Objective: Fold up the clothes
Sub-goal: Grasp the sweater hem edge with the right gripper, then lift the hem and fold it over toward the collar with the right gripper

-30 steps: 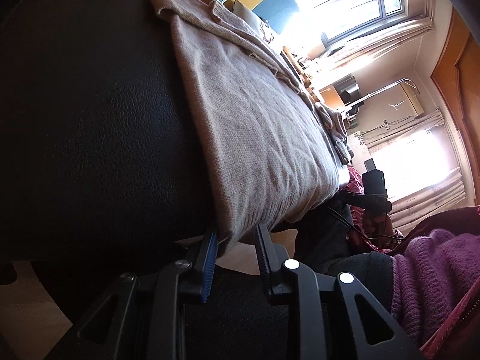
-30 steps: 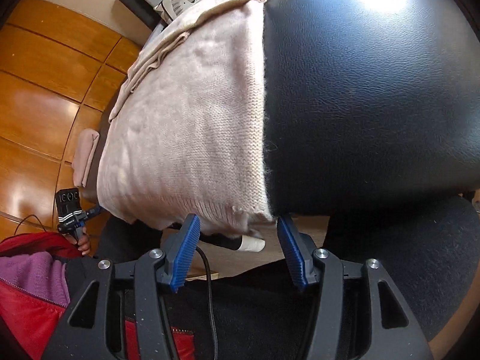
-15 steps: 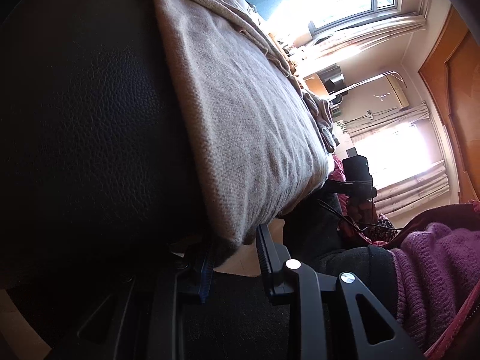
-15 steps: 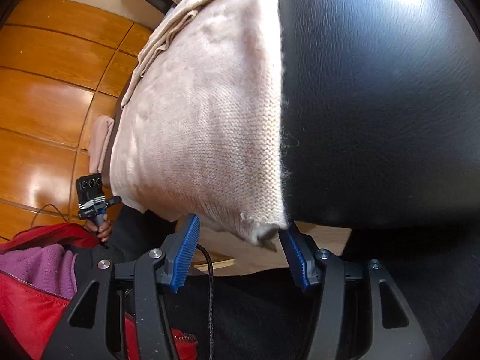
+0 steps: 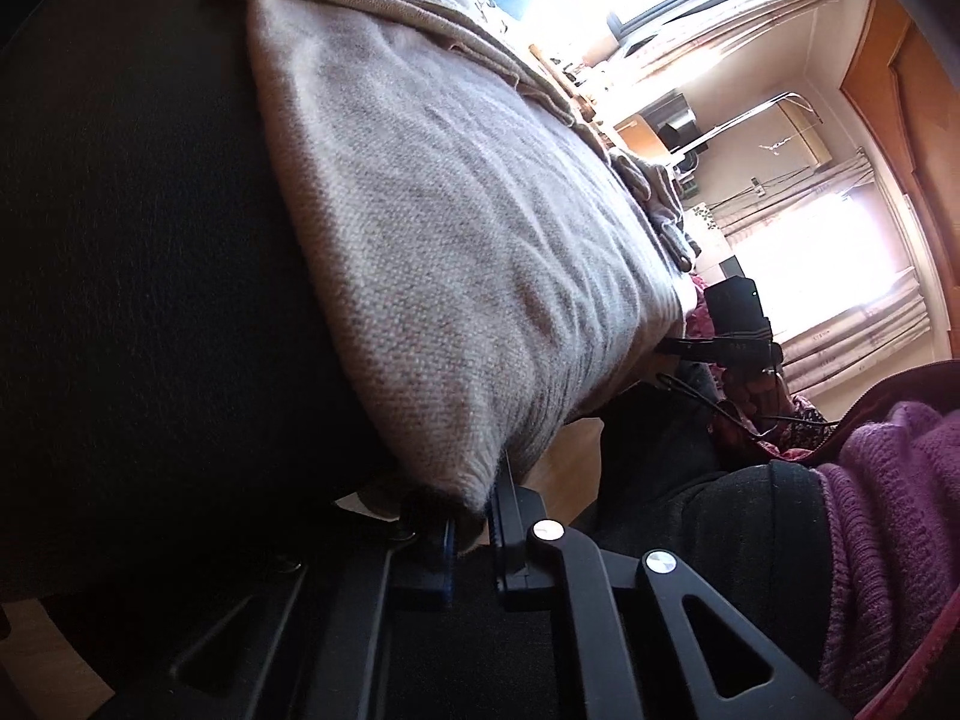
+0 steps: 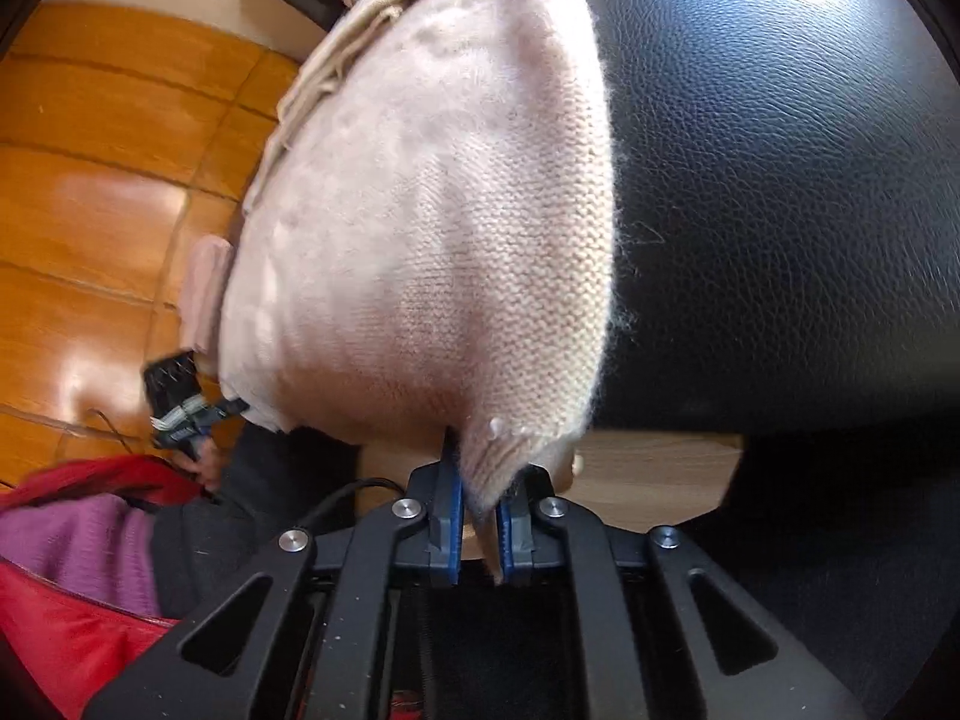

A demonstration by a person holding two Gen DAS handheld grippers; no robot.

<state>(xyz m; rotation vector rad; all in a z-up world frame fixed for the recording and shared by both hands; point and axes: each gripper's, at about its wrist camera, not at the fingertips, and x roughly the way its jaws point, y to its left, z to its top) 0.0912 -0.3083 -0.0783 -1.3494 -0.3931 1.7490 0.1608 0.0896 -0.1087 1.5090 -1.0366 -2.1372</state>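
A pale pink knitted sweater (image 6: pixel 432 228) lies spread flat over a black leather seat (image 6: pixel 780 180), its ribbed hem hanging just past the near edge, toward both tools. The right gripper (image 6: pixel 480 525) is clamped on the hem corner that borders the bare leather: its blue pads (image 6: pixel 451 516) press the knit from both sides, and a tongue of fabric runs down between them. In the left wrist view the same sweater (image 5: pixel 456 252) stretches away from the camera, and the left gripper (image 5: pixel 471 531) bites the opposite hem corner, the jaws closing with the knit pinched between them; one finger sits in deep shadow under the seat edge, so only part of its blue pad shows. Each tool thus sits at the sweater's near edge, one at each corner, with the rest of the garment lying ahead of the fingers on the seat. A sleeve (image 6: pixel 207 288) droops off the far side over the wooden floor (image 6: pixel 90 192). The person's purple knit sleeve (image 5: pixel 888 528) shows at the lower right of the left wrist view
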